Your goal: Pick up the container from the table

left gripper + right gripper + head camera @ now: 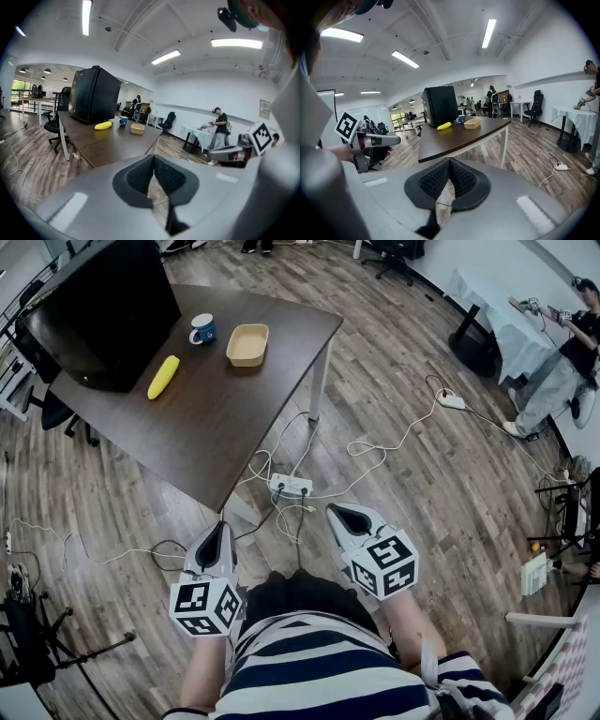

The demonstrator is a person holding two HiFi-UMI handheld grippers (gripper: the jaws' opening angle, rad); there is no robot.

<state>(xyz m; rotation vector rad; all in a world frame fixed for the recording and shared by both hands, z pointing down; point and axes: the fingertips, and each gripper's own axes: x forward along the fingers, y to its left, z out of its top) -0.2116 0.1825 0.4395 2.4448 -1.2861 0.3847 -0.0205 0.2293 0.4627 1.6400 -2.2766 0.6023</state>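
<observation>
The tan, shallow container [247, 344] sits on the dark brown table [216, 427] near its far right edge, beside a blue mug [202, 329]. It also shows small and distant in the left gripper view, container [137, 129], and in the right gripper view, container [472, 123]. I hold both grippers close to my body, over the wooden floor and well short of the table. The left gripper [214, 532] is shut with nothing in it, its pads meeting [153, 161]. My right gripper [345, 514] is also shut and empty [449, 164].
A big black monitor [108, 310] and a yellow banana [163, 377] share the table. A power strip [291, 487] and loose cables lie on the floor between me and the table. A person [562, 362] stands at the far right by a white-clothed table [497, 315].
</observation>
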